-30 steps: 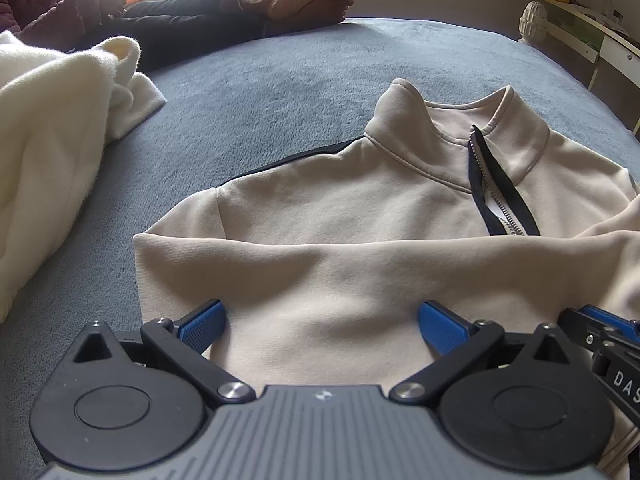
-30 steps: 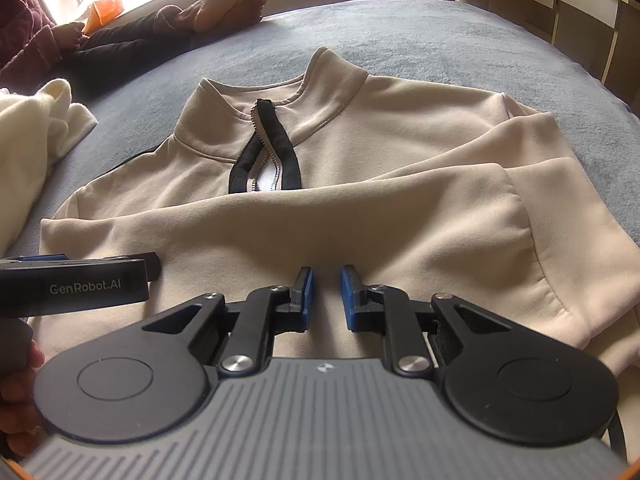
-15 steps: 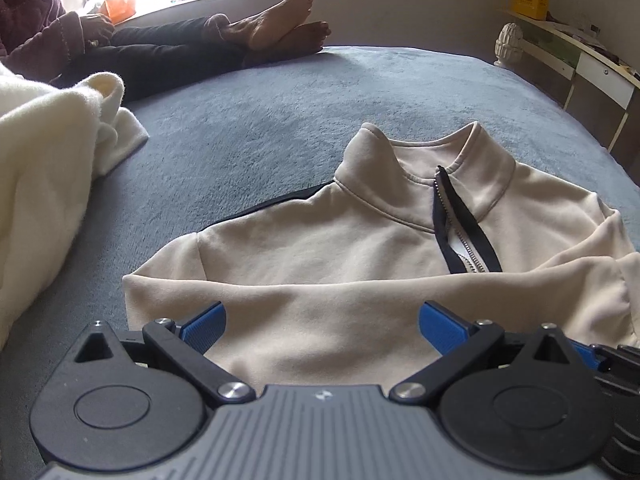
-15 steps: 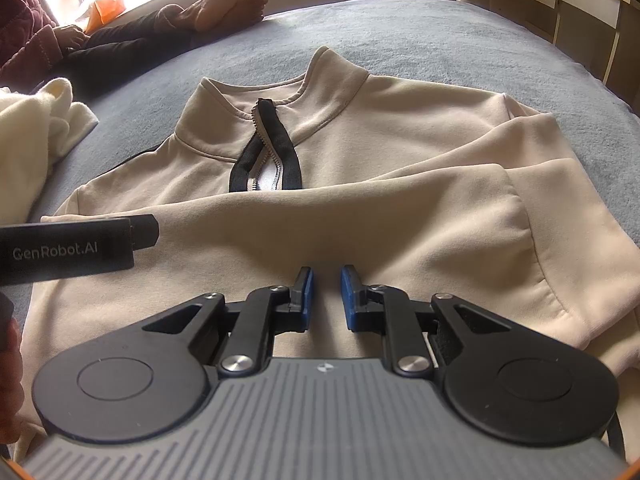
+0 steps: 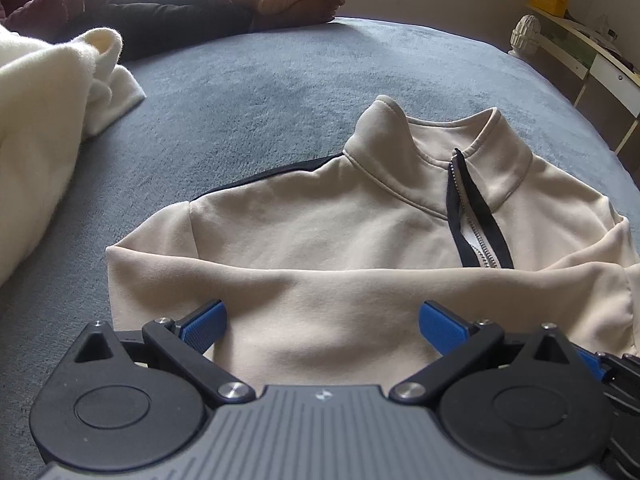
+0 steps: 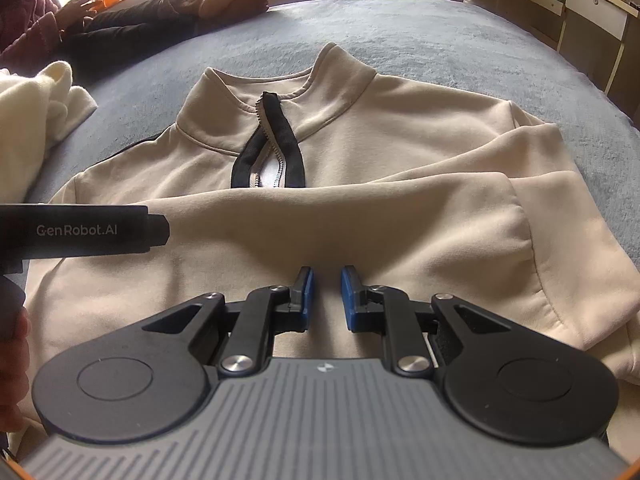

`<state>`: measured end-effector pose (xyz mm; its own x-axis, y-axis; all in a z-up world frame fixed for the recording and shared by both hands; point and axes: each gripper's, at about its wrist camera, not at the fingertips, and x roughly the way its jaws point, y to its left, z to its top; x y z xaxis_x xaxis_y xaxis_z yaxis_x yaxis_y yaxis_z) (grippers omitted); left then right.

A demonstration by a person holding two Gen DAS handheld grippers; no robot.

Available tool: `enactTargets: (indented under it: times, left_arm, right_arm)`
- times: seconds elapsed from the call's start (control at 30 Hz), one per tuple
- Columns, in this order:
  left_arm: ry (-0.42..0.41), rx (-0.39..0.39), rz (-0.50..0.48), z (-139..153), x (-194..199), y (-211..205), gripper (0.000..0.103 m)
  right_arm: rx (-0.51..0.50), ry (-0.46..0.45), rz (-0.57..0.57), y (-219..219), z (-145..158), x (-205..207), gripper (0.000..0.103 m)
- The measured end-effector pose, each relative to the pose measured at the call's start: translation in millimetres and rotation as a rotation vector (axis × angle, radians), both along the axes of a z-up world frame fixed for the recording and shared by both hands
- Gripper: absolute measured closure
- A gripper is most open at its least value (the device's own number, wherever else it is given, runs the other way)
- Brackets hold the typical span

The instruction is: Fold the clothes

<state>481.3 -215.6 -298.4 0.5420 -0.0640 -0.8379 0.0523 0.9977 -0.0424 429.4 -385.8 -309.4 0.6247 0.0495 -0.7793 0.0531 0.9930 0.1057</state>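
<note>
While right gripper [image 6: 325, 294] stays, left gripper [image 5: 322, 322] retreats.

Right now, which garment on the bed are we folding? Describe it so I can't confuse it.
On the grey-blue bed cover, it's the beige pullover lying flat in the middle. Unlike the fluffy cream fleece heaped at the left, it has a stand-up collar and black-edged half zip.

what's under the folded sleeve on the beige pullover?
The sleeve lies across the beige pullover, over its chest and the zipper's lower end. The chest fabric and the zipper's bottom under it are hidden.
</note>
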Motion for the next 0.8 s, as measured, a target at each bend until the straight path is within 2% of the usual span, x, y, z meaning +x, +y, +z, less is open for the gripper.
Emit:
enactTargets:
  times: [0.27,0.4,0.57,0.7,0.8]
  left_arm:
    - [-0.002,0.010,-0.004,-4,0,-3,0.000]
    - [-0.001,0.011,-0.004,-4,1,-4,0.000]
    - [0.001,0.008,-0.005,-5,3,-4,0.000]
    - [0.002,0.009,-0.012,-5,4,-3,0.000]
    - [0.002,0.011,-0.012,-6,5,-3,0.000]
  right_arm:
    - [-0.015,0.030,0.026,1,8,6,0.088]
    - [0.000,0.026,-0.002,-7,20,10,0.074]
    - [-0.033,0.003,-0.008,-10,26,18,0.070]
    - [-0.069,0.035,0.000,-8,14,26,0.058]
    - [-0.089,0.023,0.004,-5,6,23,0.057]
